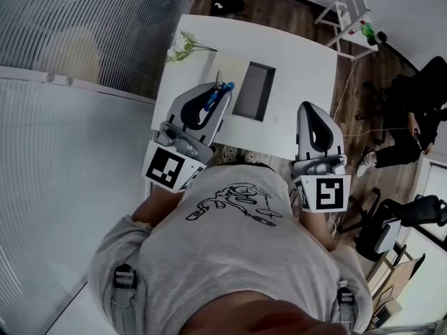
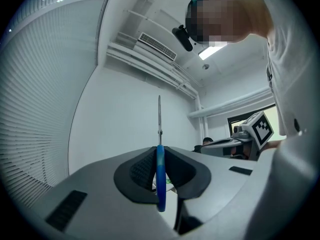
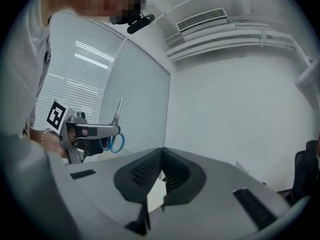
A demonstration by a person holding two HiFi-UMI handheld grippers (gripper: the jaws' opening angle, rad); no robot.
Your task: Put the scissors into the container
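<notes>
The scissors [image 2: 159, 176] are pinched by their blue handle between the jaws of the left gripper [image 2: 160, 159], with the closed blades standing upright above the jaws; in the head view they are held just to the near-left of the container [image 1: 255, 89], not yet over its opening. For the step in hand, it is judged that the scissors should be carried across the container's near-left rim until the whole length hangs over the grey floor, then tipped so that the blades are laid along the container's long side. The grip should be loosened only once the handle is low inside the walls, so that nothing is dropped from a height or left propped on the rim. The thin handle is gripped edge-on, so a twist in the jaws is possible, and a slow, level carry is advised. The right gripper [image 3: 162, 159] is held to the near-right of the container, its jaws pressed together on nothing, and it is not needed for the placing. Nothing is seen inside the container or between it and the scissors. On the white table [image 1: 300, 68], a small bunch of flowers [image 1: 183, 46] lies to the far-left of the container, out of the likely path. Off the table, well to the right of the container, a seated person in dark clothes [image 1: 412, 117] and a white rack [image 1: 343, 12] are seen.
</notes>
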